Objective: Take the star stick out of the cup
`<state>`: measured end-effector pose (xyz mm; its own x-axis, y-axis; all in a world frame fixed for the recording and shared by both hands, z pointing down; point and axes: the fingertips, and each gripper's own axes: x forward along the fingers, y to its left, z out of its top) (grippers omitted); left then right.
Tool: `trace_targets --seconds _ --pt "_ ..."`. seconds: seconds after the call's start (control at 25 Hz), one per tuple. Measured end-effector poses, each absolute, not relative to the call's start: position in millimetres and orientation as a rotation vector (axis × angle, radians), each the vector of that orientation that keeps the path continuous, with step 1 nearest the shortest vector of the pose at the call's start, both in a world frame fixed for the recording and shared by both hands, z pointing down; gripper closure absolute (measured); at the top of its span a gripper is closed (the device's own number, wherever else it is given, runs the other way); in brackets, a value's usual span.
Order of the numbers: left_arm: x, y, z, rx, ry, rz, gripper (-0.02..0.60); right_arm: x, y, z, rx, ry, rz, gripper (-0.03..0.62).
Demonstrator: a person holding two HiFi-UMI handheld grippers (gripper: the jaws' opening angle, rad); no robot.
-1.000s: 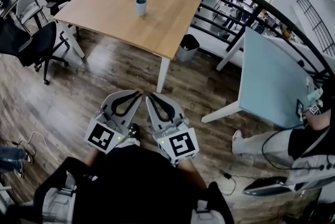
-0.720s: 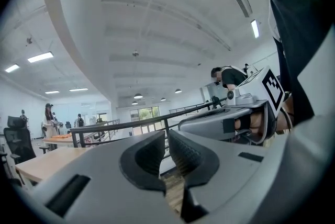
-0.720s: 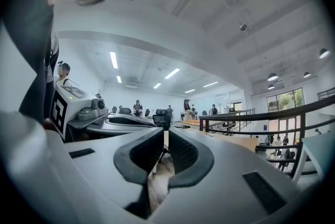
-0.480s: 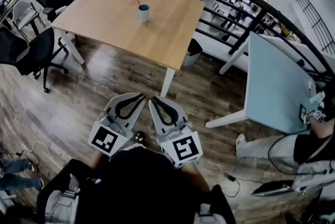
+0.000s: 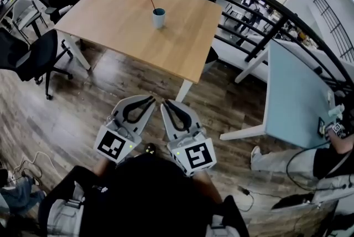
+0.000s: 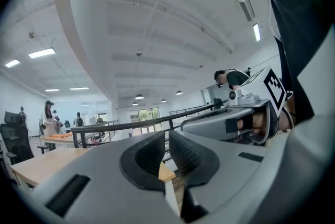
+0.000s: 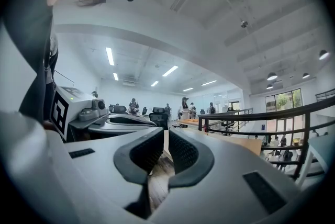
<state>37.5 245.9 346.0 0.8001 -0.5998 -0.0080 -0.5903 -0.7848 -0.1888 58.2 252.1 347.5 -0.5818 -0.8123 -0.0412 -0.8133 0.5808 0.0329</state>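
A pale blue cup (image 5: 159,18) stands on the far side of the wooden table (image 5: 105,14). The thin star stick (image 5: 151,1) leans out of it toward the upper left. Both grippers are held close to my body, well short of the table and above the wood floor. The left gripper (image 5: 149,99) and right gripper (image 5: 166,103) point forward side by side, jaws shut with nothing between them. In the left gripper view the left gripper (image 6: 167,147) shows only a slit; the right gripper (image 7: 166,145) looks the same in its own view.
Black office chairs (image 5: 34,53) stand left of the table. A black railing (image 5: 251,0) curves behind it. A light blue table (image 5: 298,92) and a seated person (image 5: 315,158) are at the right. A dark bin (image 5: 211,55) sits under the table's right edge.
The table and cup have come nearer and shifted right in the head view. Both grippers stay shut, side by side in front of my body.
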Motion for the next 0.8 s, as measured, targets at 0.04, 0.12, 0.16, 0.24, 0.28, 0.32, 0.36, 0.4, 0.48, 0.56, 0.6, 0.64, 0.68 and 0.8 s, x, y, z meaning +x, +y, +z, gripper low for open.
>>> trace_targets --seconds 0.04,0.12,0.16,0.24,0.28,0.32,0.36,0.4,0.48,0.56,0.6,0.64,0.68,0.8 --pt "33 240 346 -2.806 0.941 -0.076 0.549 54 246 347 -1.425 2.775 0.076 0.566" --pt "25 228 347 -2.808 0.949 -0.075 0.549 47 234 345 -1.422 2.774 0.084 0.566" --pt "22 223 346 -2.811 0.954 -0.072 0.549 44 229 345 -1.422 2.774 0.088 0.566" --pt "15 213 346 -2.816 0.962 -0.064 0.549 38 219 344 -1.424 2.779 0.091 0.566" --pt "12 207 345 -2.816 0.964 -0.061 0.549 35 213 344 -1.425 2.780 0.090 0.566" --pt "8 201 345 -2.815 0.963 -0.060 0.549 32 206 344 -1.426 2.780 0.089 0.566" --pt "5 196 345 -2.812 0.960 -0.059 0.549 28 201 345 -1.426 2.778 0.088 0.566" --pt "1 192 346 -2.809 0.958 -0.060 0.549 24 197 345 -1.425 2.776 0.085 0.566" --pt "-4 187 348 -2.816 0.968 -0.062 0.549 18 194 346 -1.420 2.776 0.077 0.566" --pt "-7 184 351 -2.825 0.982 -0.059 0.549 14 192 348 -1.414 2.784 0.072 0.566" --pt "-8 182 352 -2.826 0.987 -0.058 0.549 14 190 350 -1.413 2.788 0.069 0.566" --pt "-8 180 354 -2.826 0.992 -0.059 0.549 14 188 353 -1.412 2.790 0.065 0.566" --pt "-9 178 357 -2.827 0.997 -0.062 0.549 14 185 355 -1.410 2.792 0.061 0.566" --pt "-13 168 364 -2.837 1.017 -0.075 0.549 11 175 360 -1.400 2.802 0.046 0.566"
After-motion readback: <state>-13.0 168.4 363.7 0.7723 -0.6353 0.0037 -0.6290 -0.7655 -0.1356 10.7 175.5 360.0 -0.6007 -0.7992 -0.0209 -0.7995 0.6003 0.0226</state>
